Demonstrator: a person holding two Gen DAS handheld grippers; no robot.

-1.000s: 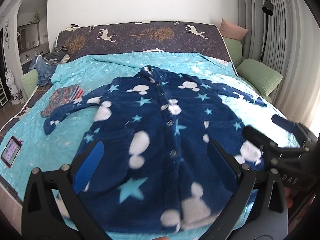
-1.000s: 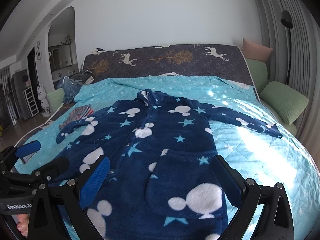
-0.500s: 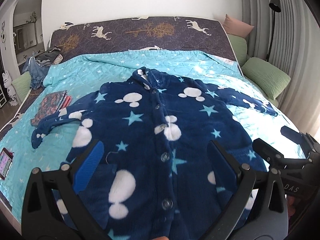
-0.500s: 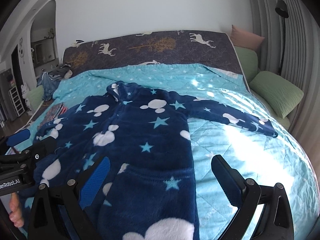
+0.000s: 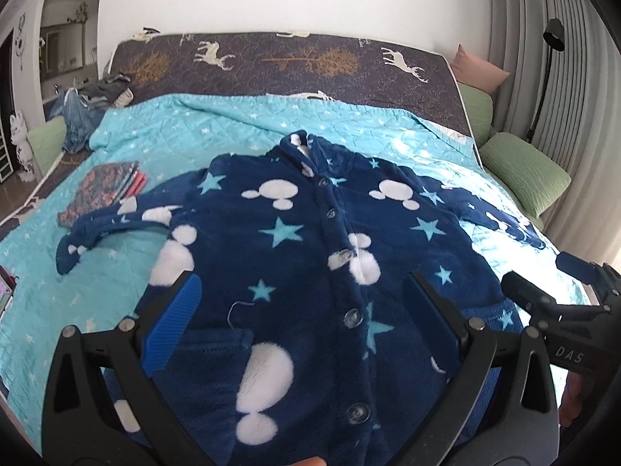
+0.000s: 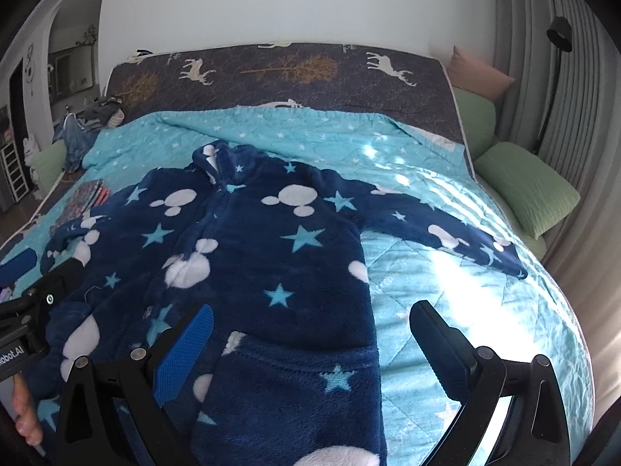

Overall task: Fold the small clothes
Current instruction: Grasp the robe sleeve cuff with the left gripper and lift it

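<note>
A navy fleece robe [image 5: 310, 256] [image 6: 248, 256] with white mouse shapes and light blue stars lies flat, buttoned side up, on the turquoise quilt [image 5: 194, 139] [image 6: 446, 295]. Both sleeves are spread out sideways. My left gripper [image 5: 302, 310] hovers open over the robe's lower front, with nothing between its fingers. My right gripper [image 6: 310, 345] hovers open over the robe's right side and pocket, holding nothing. Each gripper shows at the edge of the other's view, the right gripper [image 5: 559, 303] and the left gripper [image 6: 35, 291].
A folded floral cloth [image 5: 101, 190] lies left of the robe. A heap of clothes [image 5: 93, 105] sits at the far left corner. Green pillows [image 6: 524, 190] and a floor lamp [image 6: 559, 35] line the right side by the curtain. A tablet [image 5: 6, 291] lies at the left edge.
Both grippers have drifted forward and to the right over the robe, staying open. The robe itself lies as before.
</note>
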